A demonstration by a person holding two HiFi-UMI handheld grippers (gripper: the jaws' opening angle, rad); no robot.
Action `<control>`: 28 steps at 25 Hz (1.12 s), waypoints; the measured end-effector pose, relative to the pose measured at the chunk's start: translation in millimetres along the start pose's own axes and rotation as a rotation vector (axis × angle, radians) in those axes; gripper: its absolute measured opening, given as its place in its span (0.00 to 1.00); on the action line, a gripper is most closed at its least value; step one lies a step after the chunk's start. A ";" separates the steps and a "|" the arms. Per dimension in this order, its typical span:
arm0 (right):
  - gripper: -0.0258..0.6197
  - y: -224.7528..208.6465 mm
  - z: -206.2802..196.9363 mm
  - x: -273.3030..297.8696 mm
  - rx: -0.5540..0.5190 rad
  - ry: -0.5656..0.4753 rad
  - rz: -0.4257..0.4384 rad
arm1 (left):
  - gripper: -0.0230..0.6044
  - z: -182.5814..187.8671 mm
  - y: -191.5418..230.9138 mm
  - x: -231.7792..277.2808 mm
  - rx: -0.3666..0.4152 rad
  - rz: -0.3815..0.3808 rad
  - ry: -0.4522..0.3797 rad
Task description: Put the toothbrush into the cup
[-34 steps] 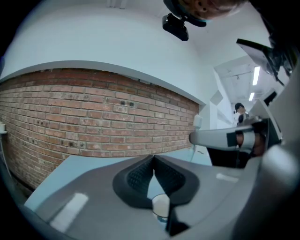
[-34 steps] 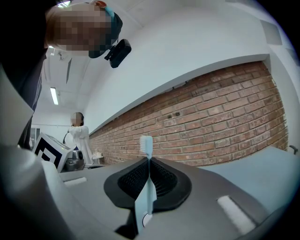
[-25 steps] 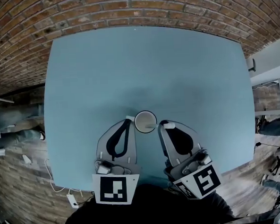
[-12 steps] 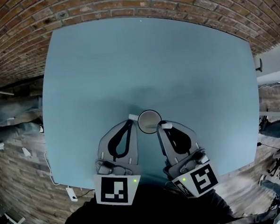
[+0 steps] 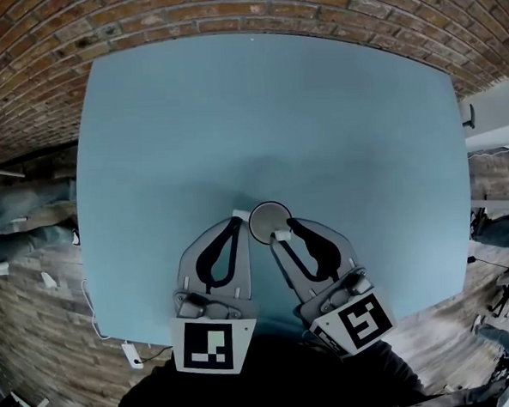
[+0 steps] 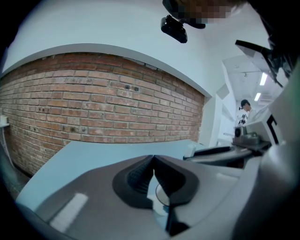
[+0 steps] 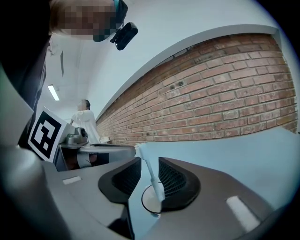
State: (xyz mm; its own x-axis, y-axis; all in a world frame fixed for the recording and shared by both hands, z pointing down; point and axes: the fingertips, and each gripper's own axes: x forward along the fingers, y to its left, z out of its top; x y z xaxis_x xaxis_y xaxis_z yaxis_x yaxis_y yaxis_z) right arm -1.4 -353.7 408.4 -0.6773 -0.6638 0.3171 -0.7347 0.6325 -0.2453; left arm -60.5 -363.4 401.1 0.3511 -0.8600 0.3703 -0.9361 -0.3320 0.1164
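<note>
The right gripper's [image 7: 147,165] jaws are opening, and the white toothbrush [image 7: 153,180] stands between them, slanted, its brush head up near the jaw tips and its lower end down inside the cup [image 7: 146,202]. The handle runs close along the right-hand pad; whether it touches that pad cannot be told. The cup's round rim shows low in the gap between the two jaws. The left gripper's [image 6: 153,158] jaws are closed tip to tip with nothing between them, and the cup [image 6: 162,197] peeks through the opening below those tips. In the head view the cup [image 5: 269,221] sits just ahead of both pairs of jaws, the left gripper [image 5: 237,217] just beside its left edge and the right gripper [image 5: 284,231] at its near right edge, all on the blue table [image 5: 266,112] with a brick wall [image 7: 220,108] beyond.
</note>
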 end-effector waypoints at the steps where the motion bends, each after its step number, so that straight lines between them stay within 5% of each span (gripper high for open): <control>1: 0.22 0.0 -0.2 -0.4 -0.002 0.002 0.000 | 0.05 0.5 -0.6 -0.5 0.000 0.000 -0.001; 19: 0.23 17.5 21.1 -31.0 -0.057 -0.078 -0.012 | 0.05 19.2 -12.4 -33.6 0.034 0.022 -0.061; 28: 0.04 47.7 64.9 -77.7 -0.100 -0.250 -0.079 | 0.05 47.0 -28.4 -73.9 0.061 -0.011 -0.166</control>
State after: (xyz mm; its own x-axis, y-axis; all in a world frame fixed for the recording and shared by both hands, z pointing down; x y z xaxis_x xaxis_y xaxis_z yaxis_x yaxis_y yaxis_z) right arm 13.8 -297.9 312.6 -0.6152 -0.7828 0.0932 -0.7869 0.6026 -0.1330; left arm -58.7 -308.7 327.1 0.3651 -0.9066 0.2118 -0.9308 -0.3603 0.0620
